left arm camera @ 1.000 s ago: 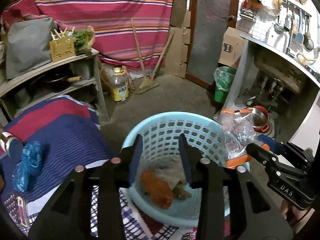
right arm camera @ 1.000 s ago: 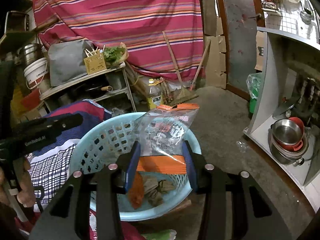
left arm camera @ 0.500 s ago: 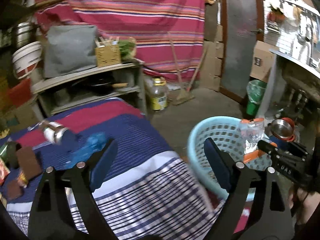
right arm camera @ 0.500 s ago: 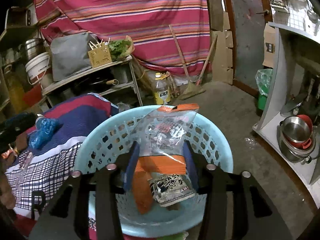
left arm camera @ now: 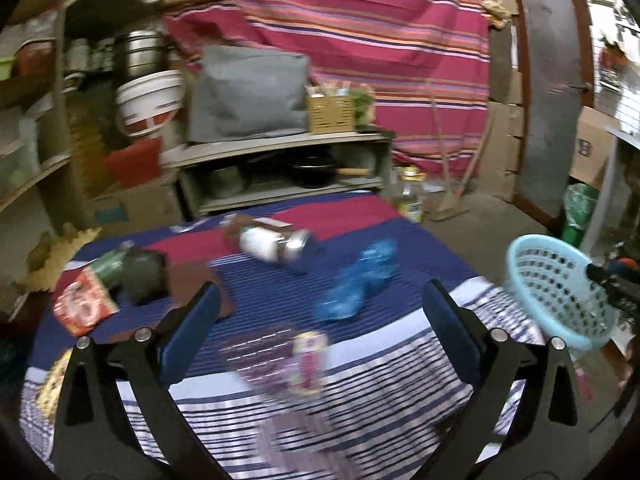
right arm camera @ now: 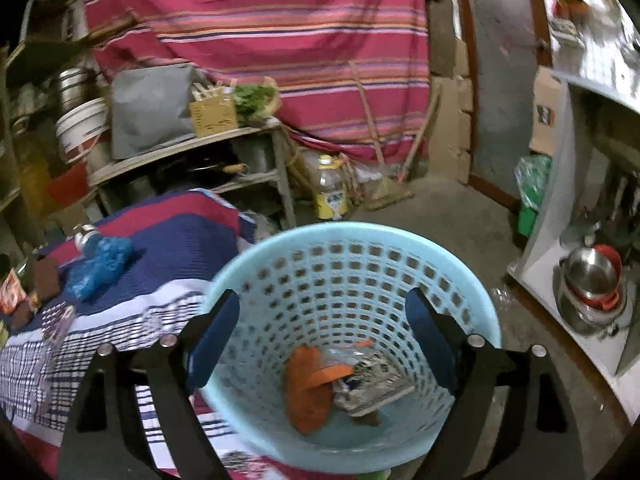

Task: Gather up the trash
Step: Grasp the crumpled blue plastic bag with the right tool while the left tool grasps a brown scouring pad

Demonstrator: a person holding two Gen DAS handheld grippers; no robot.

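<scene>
Right gripper (right arm camera: 320, 338) spread wide, empty, over light-blue basket (right arm camera: 472, 312); zip bag (right arm camera: 340, 364) lies inside. Left gripper (left arm camera: 320, 332) spread, empty, above striped bed cover (left arm camera: 360, 396). Judged step: fetching. Nearest pick: clear wrapper (left arm camera: 280, 360) at the cover's near edge; blue bag (left arm camera: 356, 280) beyond.

Behind you hangs a striped red cloth (left arm camera: 360, 32) across the wall. A grey shelf unit (left arm camera: 280, 168) stands below it, a broom (right arm camera: 384, 160) leaning nearby. Bare concrete floor (right arm camera: 460, 216); grey door (left arm camera: 548, 92) to your right. Dim light.
</scene>
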